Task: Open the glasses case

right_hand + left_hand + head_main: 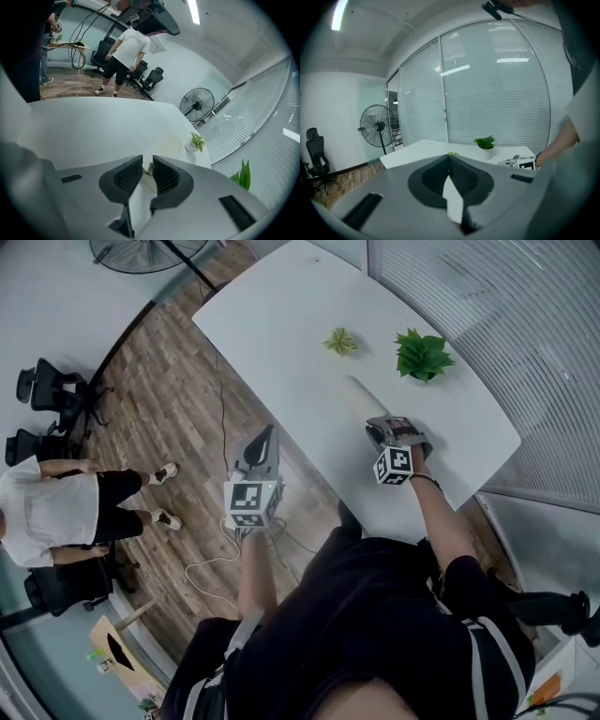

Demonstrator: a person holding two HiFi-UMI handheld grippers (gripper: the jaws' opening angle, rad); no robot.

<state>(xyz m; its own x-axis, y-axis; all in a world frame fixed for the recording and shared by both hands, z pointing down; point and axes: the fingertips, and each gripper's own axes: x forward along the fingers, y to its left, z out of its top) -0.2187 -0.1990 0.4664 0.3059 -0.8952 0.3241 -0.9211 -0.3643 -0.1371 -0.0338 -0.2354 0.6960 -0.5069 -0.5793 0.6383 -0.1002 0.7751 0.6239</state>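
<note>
A cream glasses case lies lengthwise on the white table, lid down. My right gripper sits at its near end. In the right gripper view the jaws stand close together with the case's near edge between the pads, and the rest of the case stretches away beyond them. My left gripper hangs off the table's left edge, over the wooden floor. It is shut and empty, its tips meeting at the left gripper.
Two small potted plants stand on the table beyond the case. A person stands on the floor to the left, near office chairs. A white cable trails on the floor. A floor fan stands by the glass wall.
</note>
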